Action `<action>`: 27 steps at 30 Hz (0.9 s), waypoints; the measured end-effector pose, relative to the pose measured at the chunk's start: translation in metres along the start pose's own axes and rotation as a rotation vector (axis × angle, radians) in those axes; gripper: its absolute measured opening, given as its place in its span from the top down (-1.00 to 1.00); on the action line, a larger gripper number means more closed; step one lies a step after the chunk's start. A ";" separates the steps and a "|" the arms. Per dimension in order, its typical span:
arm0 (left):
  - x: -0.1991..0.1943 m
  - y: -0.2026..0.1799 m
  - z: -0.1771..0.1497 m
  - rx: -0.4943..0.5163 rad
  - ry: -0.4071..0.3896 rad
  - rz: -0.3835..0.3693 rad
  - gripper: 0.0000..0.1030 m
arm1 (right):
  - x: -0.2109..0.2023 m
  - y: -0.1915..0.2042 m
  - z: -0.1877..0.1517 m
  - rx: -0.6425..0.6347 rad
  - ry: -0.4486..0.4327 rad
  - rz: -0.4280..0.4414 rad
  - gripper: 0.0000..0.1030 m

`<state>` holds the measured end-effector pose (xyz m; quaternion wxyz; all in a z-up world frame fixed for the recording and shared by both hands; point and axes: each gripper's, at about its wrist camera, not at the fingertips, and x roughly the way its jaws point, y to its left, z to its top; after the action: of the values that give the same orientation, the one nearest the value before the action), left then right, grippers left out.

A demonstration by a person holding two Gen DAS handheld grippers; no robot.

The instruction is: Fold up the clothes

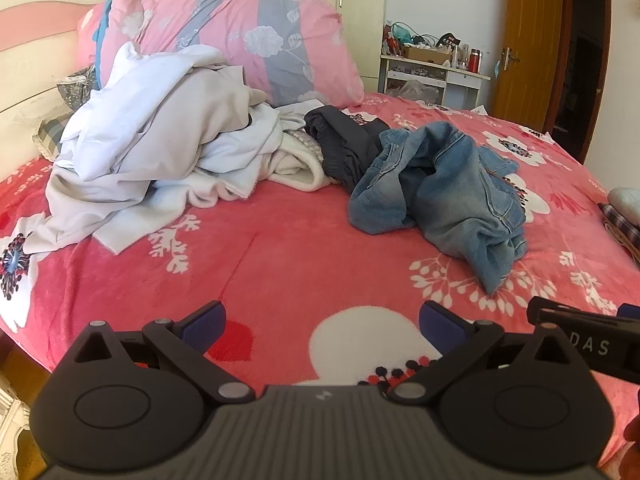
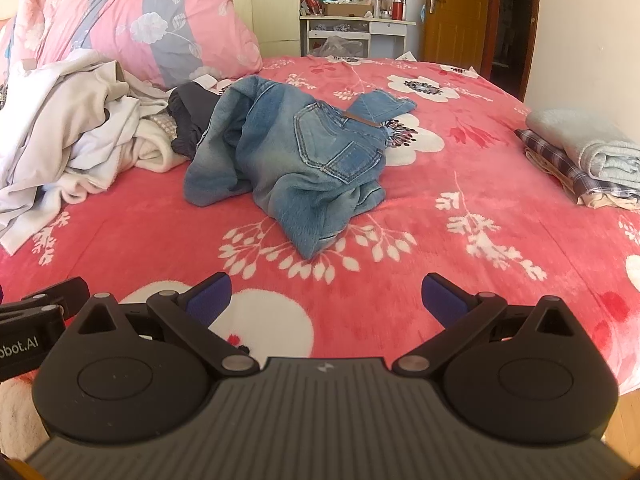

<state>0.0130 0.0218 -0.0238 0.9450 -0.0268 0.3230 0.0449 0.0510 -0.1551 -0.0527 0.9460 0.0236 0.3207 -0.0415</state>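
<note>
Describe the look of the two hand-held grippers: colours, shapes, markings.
Both match. The left hand-held gripper has a ribbed dark grey body with a small pale logo, two round black side housings, angular black linkage arms with silver pivot pins, and textured blue fingertip pads. The right hand-held gripper looks the same; white lettering shows on each one's side. No cables visible.

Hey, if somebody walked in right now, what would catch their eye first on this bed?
Probably the crumpled blue jeans lying mid-bed on the red floral blanket. Next, the heap of white clothes at the left, below the big pink quilt bundle. Both the left gripper and the right gripper are open near the bed's front edge.
</note>
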 end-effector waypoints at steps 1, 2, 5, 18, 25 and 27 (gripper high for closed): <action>0.001 0.000 0.000 0.000 0.000 -0.001 -1.00 | 0.001 0.000 0.000 0.000 0.000 -0.001 -0.97; 0.004 0.000 0.001 0.000 -0.001 -0.002 -1.00 | 0.002 0.000 0.001 0.000 0.000 -0.002 -0.97; 0.009 0.000 0.003 -0.002 -0.008 -0.013 -1.00 | 0.007 0.000 0.002 0.008 -0.002 -0.003 -0.97; 0.050 -0.040 0.036 0.065 -0.100 -0.252 -1.00 | 0.031 -0.058 -0.020 0.029 -0.146 0.049 -0.98; 0.106 -0.145 0.079 0.300 -0.146 -0.394 -1.00 | 0.051 -0.105 -0.031 0.020 -0.265 0.042 -0.98; 0.131 -0.186 0.089 0.400 -0.135 -0.402 -1.00 | 0.059 -0.118 -0.032 0.037 -0.280 0.040 -0.98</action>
<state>0.1894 -0.1468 -0.0303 0.9408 0.0995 0.2500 -0.2062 0.0672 -0.2741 -0.1160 0.9815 0.0417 0.1844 -0.0313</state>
